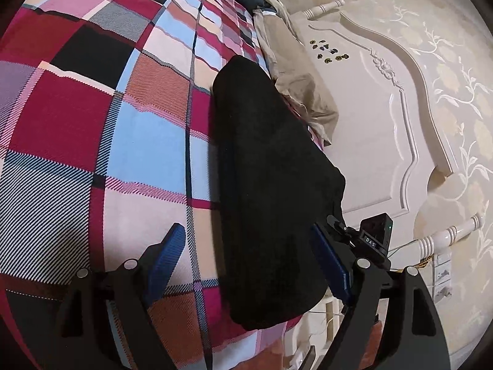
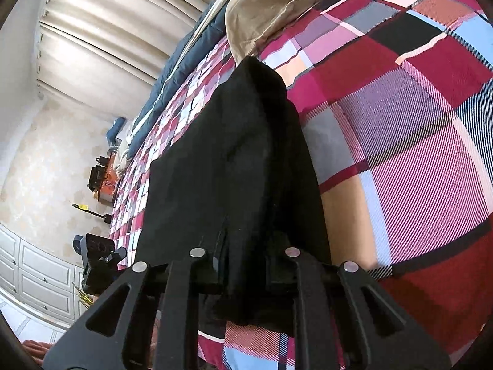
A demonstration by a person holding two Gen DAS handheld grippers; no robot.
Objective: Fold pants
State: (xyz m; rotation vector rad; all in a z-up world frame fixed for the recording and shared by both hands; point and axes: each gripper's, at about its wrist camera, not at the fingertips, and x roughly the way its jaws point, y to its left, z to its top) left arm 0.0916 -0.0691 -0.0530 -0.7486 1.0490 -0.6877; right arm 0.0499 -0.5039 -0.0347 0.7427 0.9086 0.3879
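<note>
Folded black pants [image 1: 271, 185] lie as a long strip on the plaid bedsheet [image 1: 92, 108], near the bed's edge by the headboard. My left gripper [image 1: 246, 234] stands open over the near end of the strip. One blue pad [image 1: 169, 252] is over bare sheet and the other blue pad [image 1: 331, 262] is at the pants' outer edge; neither grips anything. In the right wrist view the black pants [image 2: 234, 154] run away from my right gripper [image 2: 243, 243], whose fingers stand close together with the near end of the cloth bunched between them and hiding the pads.
A beige cloth [image 1: 305, 98] lies bunched at the far end of the pants. The white carved headboard [image 1: 369, 117] borders the bed. A blue quilt [image 2: 172, 74] runs along the far edge of the bed. White cabinets [image 2: 40, 274] and curtains [image 2: 101, 24] stand beyond.
</note>
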